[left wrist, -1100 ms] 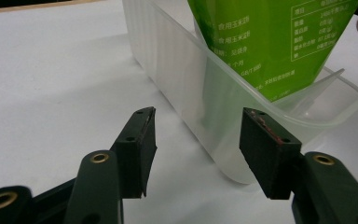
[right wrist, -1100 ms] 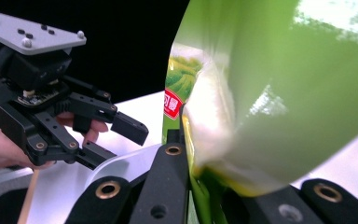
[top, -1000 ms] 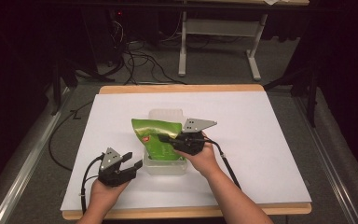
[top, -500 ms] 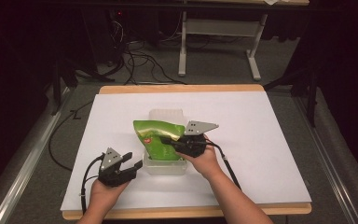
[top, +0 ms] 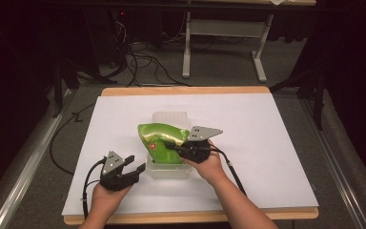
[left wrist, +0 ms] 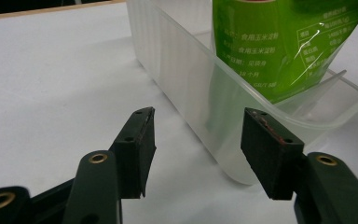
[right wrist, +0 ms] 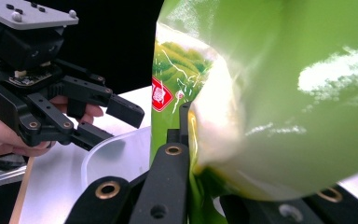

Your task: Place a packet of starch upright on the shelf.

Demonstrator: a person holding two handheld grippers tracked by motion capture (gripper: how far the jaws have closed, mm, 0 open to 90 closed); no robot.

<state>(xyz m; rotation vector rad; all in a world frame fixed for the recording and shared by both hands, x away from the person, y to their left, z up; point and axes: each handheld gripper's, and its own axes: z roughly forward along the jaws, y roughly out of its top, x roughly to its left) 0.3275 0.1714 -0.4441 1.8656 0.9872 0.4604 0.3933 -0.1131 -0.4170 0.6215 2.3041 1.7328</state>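
The right gripper (top: pixel 169 144) is clenching the green snack bag (top: pixel 159 142), which is hanging partly inside the clear plastic container (top: pixel 169 171). The left gripper (top: pixel 136 166) is waiting released just beside the container's near-left corner. Lowering the bag straight down, and steadying the container wall first, should keep the light tub from sliding.

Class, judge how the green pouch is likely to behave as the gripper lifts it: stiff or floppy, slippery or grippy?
The green pouch probably flops: it bulges and creases around the right gripper. Its glossy film, showing glare, likely slips. It seems light, hanging over the clear tub from one pinch.
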